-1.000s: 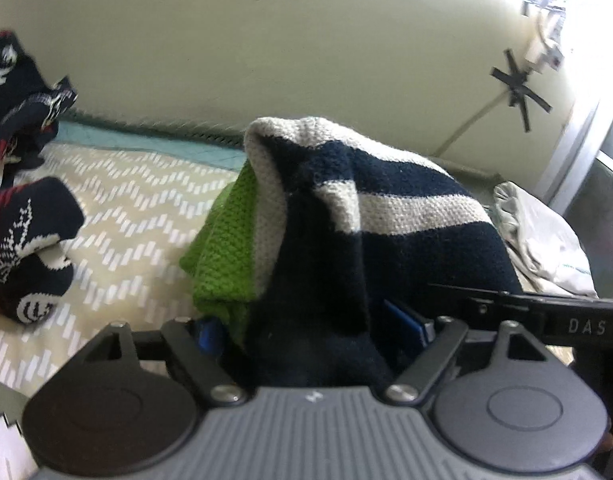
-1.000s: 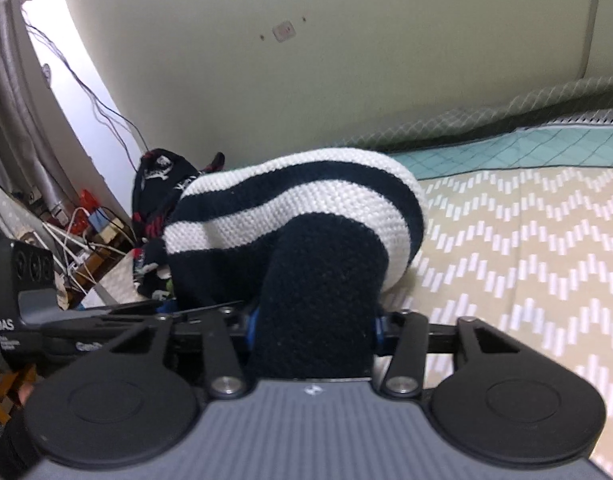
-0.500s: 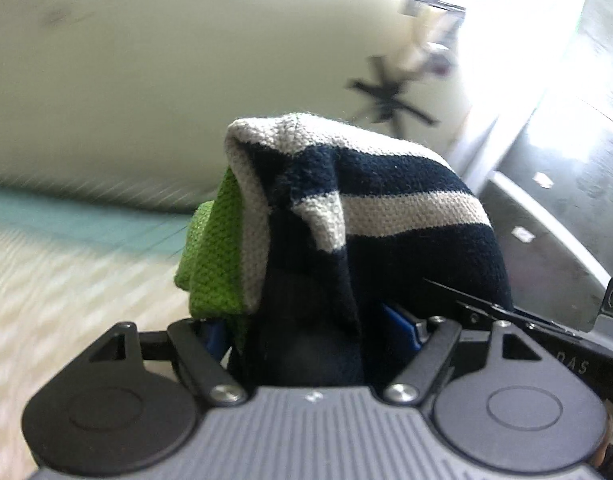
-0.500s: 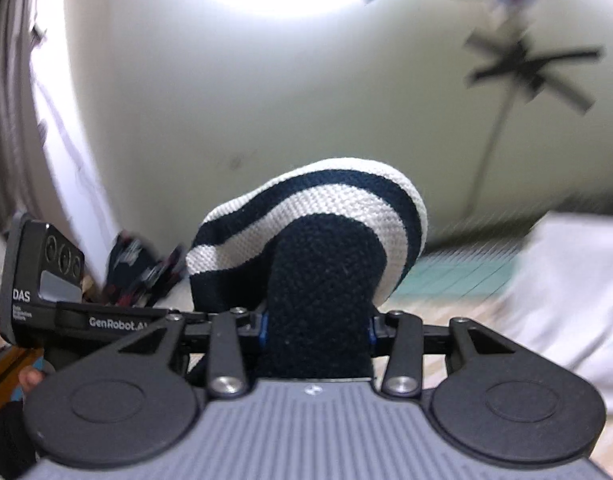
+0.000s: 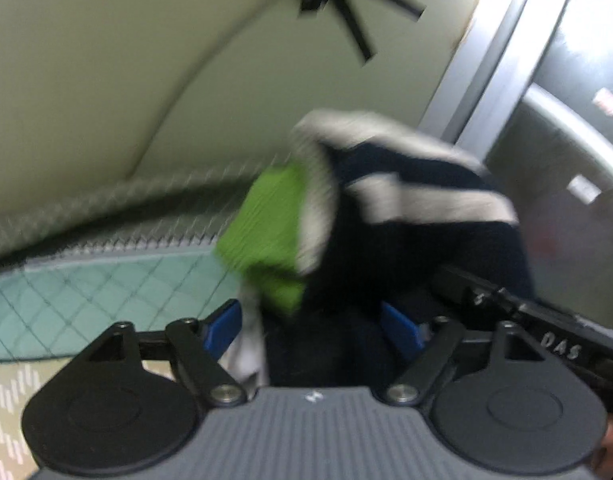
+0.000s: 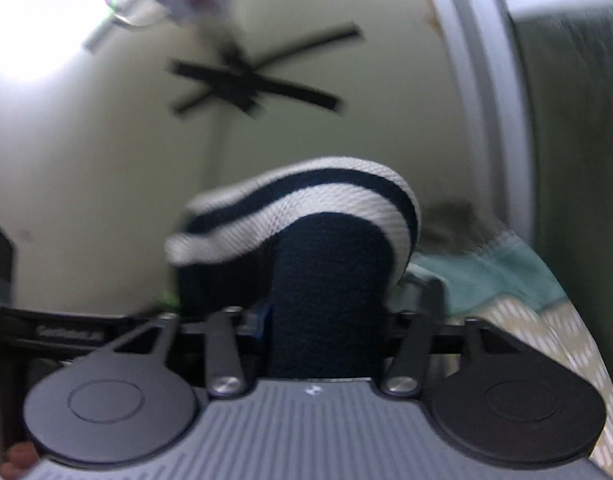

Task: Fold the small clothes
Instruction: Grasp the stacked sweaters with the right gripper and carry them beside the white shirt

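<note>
Striped navy/white knit w/ green patch (image 5: 390,216) bunched up, hanging btwn both claws above the bed (image 5: 86,292). Left claw (image 5: 312,320) jaws just widened, left blue pad clear of cloth. Right claw (image 6: 326,320) also just widened; can't tell if pads press the knit (image 6: 330,280).

Motion-blurred fisheye views, window glare top-left
</note>
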